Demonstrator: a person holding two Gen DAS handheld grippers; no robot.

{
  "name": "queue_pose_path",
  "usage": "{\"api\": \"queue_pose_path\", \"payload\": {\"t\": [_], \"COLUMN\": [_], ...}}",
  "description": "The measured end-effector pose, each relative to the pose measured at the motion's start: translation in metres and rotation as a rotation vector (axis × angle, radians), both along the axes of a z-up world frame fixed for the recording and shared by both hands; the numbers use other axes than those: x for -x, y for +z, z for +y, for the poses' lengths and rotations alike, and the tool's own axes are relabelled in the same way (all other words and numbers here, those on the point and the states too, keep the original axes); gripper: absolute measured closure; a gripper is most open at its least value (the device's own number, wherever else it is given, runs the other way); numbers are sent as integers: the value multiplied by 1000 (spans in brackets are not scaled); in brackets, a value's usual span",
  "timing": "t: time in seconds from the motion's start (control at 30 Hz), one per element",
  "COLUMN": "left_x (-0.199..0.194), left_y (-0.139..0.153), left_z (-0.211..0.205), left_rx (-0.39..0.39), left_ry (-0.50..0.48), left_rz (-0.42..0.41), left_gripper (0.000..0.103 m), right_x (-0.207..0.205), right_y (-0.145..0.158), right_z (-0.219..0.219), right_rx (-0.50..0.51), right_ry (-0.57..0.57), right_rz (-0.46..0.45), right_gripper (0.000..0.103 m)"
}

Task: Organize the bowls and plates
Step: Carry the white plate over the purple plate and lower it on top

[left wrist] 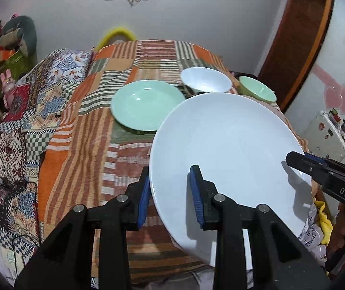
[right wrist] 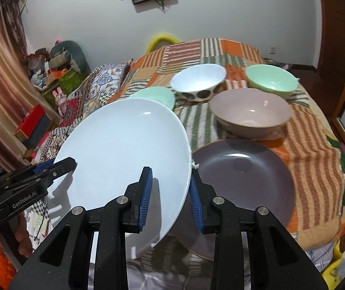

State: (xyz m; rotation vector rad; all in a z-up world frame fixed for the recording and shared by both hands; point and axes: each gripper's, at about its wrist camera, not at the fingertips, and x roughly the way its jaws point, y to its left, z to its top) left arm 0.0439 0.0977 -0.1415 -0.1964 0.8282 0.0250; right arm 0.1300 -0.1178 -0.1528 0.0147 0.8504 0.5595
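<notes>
The left gripper point(left wrist: 170, 193) is narrowed on the near rim of the white plate point(left wrist: 230, 145), one blue pad under the edge and one on the plate's face. The right gripper point(right wrist: 171, 197) clamps the same white plate point(right wrist: 124, 159) at its opposite rim, so both hold it lifted and tilted above the bed, with nothing on it.

The dishes lying on the patchwork blanket point(left wrist: 83, 130) are all empty. Beyond the plate, the left wrist view shows a mint green plate point(left wrist: 146, 104), a white bowl point(left wrist: 206, 82) and a green bowl point(left wrist: 257, 89).

Only the right wrist view shows the purple plate point(right wrist: 245, 181) lying just beside and partly under the raised plate, and the pinkish-beige bowl point(right wrist: 250, 113) behind it. It also shows the dark spots on the white bowl's outer wall. There the raised plate hides most of the mint green plate.

A yellow ring-shaped object point(right wrist: 162, 39) sticks up past the far edge of the bed, and a cluttered shelf with boxes point(right wrist: 56, 77) stands at the left wall.
</notes>
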Motion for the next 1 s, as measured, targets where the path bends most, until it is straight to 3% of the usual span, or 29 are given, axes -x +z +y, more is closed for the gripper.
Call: {"api": "queue_pose_path", "payload": {"t": [0.6, 1.0], "left_x": [-42, -56], "left_y": [-20, -47], "left_z": [-93, -119], "left_rx": [-36, -22], "left_ry": [-145, -186], "left_rz": [99, 179], "left_gripper": [72, 72], "right_x": [-7, -10], "right_y": [-20, -41], "right_z": [-93, -122], "right_rx": [-51, -35], "right_ry": [-135, -184], "right_rz": [70, 135], "right_gripper": [75, 75]}}
